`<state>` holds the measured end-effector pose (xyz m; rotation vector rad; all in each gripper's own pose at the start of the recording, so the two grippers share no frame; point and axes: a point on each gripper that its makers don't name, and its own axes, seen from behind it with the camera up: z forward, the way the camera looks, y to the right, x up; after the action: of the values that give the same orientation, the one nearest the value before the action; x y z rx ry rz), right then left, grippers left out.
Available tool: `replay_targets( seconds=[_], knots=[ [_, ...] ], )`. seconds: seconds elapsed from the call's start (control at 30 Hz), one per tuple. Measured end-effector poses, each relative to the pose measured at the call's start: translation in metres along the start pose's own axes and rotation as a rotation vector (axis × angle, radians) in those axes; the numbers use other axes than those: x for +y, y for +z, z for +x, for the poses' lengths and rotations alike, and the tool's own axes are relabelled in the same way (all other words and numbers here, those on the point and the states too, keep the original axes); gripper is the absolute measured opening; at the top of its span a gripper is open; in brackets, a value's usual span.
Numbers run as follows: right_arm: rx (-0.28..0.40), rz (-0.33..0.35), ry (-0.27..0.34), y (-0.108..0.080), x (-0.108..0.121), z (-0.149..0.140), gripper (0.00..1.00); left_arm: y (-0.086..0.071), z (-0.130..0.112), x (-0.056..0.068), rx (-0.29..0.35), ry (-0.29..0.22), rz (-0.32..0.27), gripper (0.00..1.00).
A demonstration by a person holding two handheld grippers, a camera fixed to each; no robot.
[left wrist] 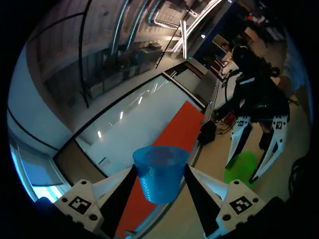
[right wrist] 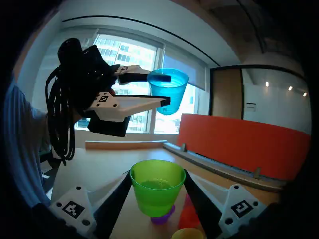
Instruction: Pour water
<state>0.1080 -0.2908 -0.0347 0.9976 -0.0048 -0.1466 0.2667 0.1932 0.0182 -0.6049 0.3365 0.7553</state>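
Two cups, one per gripper: green cup point(right wrist: 157, 195), translucent, a liquid surface showing part-way up inside, pinched at its sides by the right gripper point(right wrist: 157, 177); blue cup point(right wrist: 167, 93), translucent, faint ridged marks on its wall, near upright, contents not readable, pinched between the fingers of the left gripper point(right wrist: 158, 88), high above the green cup and well apart from it. Just under the green cup, over the wooden table point(right wrist: 99, 167), three small coloured things, kind unclear: one purple piece point(right wrist: 161, 218), one orange-red piece point(right wrist: 188, 217), one yellow rim point(right wrist: 187, 234). One orange panel point(right wrist: 243, 143) stands behind the green cup, to its right
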Motion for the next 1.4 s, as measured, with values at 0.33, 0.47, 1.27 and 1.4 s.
replay_targets(
  seconds=[0.33, 0.47, 1.27, 1.4],
  knots=[
    [0.007, -0.004, -0.007, -0.006, -0.003, 0.005, 0.92, -0.003, -0.007, -0.005, 0.013, -0.380, -0.037, 0.83],
    [0.009, -0.008, -0.010, -0.009, -0.004, 0.007, 0.92, -0.003, -0.013, -0.007, 0.009, -0.491, -0.040, 0.83],
    [0.002, -0.007, 0.043, -0.032, -0.003, 0.013, 0.92, -0.020, -0.064, 0.028, -0.058, -0.773, -0.096, 0.84],
    [-0.006, -0.012, 0.049, -0.040, 0.000, 0.014, 0.92, -0.027, -0.077, 0.038, -0.081, -0.784, -0.100, 0.84]
  ],
)
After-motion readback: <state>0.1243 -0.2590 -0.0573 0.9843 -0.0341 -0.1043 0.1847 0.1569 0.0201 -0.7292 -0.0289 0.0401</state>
